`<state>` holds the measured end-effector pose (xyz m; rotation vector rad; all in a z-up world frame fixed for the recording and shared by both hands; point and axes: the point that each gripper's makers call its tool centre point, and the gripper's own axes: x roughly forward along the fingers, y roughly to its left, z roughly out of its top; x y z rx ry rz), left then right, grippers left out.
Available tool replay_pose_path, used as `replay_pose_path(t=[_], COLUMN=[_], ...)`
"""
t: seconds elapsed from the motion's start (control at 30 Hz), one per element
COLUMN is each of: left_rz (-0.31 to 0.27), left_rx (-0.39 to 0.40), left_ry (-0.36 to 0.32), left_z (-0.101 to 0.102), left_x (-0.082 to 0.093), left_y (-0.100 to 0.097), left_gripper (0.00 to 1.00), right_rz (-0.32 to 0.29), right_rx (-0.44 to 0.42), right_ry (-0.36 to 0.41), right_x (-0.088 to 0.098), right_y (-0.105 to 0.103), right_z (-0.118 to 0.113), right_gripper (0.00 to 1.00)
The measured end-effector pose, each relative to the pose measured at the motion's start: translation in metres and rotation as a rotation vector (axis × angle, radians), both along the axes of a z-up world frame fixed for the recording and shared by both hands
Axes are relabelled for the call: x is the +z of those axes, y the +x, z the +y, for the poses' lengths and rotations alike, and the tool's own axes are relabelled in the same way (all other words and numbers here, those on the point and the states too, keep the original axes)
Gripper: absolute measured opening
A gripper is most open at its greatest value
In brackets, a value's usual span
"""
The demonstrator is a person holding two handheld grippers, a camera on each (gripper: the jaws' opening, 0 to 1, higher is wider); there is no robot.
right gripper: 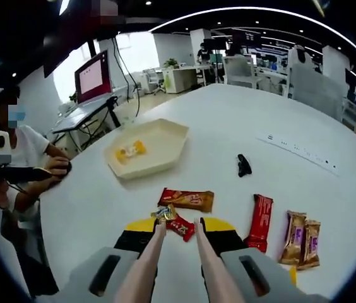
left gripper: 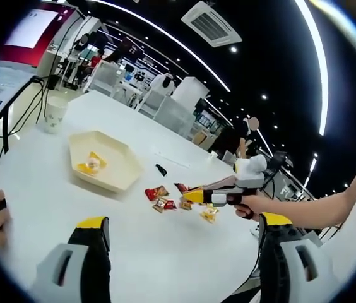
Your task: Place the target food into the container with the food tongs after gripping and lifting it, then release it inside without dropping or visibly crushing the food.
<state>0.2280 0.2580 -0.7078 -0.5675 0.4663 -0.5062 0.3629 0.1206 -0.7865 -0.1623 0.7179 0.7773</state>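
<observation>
In the right gripper view, my right gripper is shut on pink food tongs, which run forward between its yellow-tipped jaws. The tong tips flank a small red and gold candy on the white table. I cannot tell whether they are pinching it. Beyond it to the left stands a cream hexagonal tray with a yellow candy inside. In the left gripper view, my left gripper hangs wide open above the table, holding nothing. The right gripper reaches in from the right towards loose snacks beside the tray.
A brown-red bar, a red bar and two brown packets lie around the tongs. A small black object and a white strip lie farther off. A paper cup stands at the table's far corner. A person is at the left edge.
</observation>
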Motion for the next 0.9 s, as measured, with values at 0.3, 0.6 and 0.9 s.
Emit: replay_pose_path(t=[0.3,0.6,0.9], left_rz=[0.008,0.03,0.04], left_rx=[0.043,0.074,0.102], left_ry=[0.003,0.007,0.008], left_z=[0.012,0.018,0.025], left_x=[-0.002,-0.006,-0.006], left_y=[-0.002,-0.006,-0.006], left_gripper=[0.99,0.99,0.99], right_rz=[0.015,0.009,0.031], right_rx=[0.062,0.134,0.144], right_ry=[-0.027,-0.098,-0.096], right_x=[-0.014,-0.033,-0.04], right_y=[0.003,0.006,0.005], right_z=[0.025,0.038,0.043], right_gripper=[0.25,0.25,0.26])
